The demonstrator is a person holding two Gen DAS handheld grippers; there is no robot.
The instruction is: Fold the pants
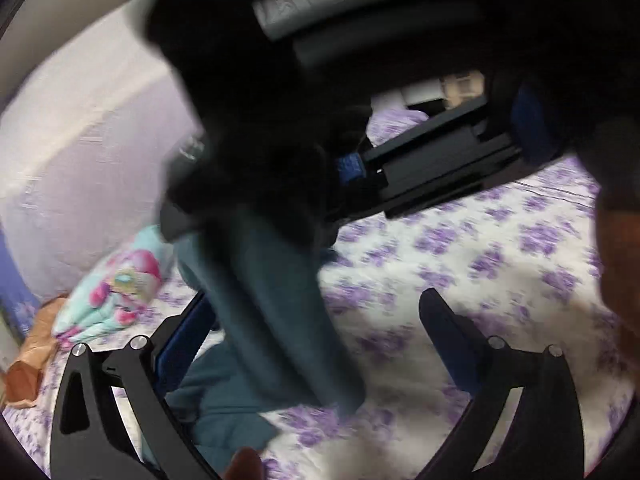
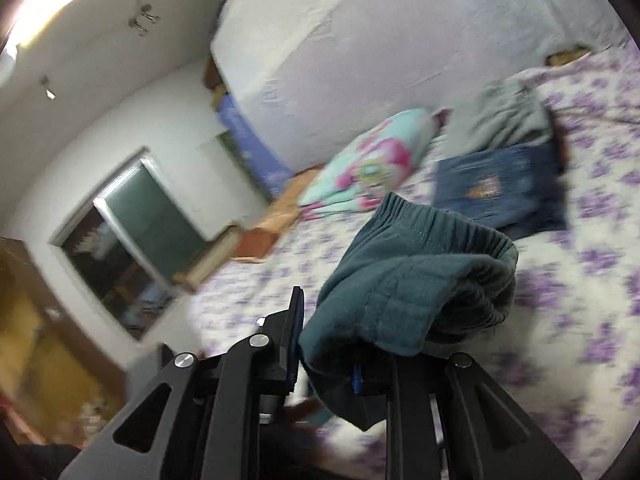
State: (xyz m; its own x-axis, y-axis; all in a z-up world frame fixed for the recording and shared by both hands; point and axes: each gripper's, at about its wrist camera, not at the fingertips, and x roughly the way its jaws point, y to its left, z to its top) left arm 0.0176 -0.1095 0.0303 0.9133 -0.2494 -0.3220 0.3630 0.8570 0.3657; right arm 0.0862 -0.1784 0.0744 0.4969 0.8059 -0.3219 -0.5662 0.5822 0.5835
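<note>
The teal pants (image 2: 416, 280) hang bunched over my right gripper (image 2: 356, 344), waistband up; the cloth covers the right finger, so I cannot tell how the jaws stand. In the left wrist view the same pants (image 1: 272, 300) hang down from the right gripper (image 1: 420, 168) above, trailing onto the bed. My left gripper (image 1: 316, 320) is open, its fingers (image 1: 448, 332) spread wide on either side of the hanging leg, not gripping it.
The bed (image 2: 600, 320) has a white sheet with purple flowers. Folded jeans (image 2: 500, 188), a grey garment (image 2: 508, 116) and a teal and pink blanket (image 2: 372, 164) lie at its far side. A wall (image 2: 360, 60) stands behind.
</note>
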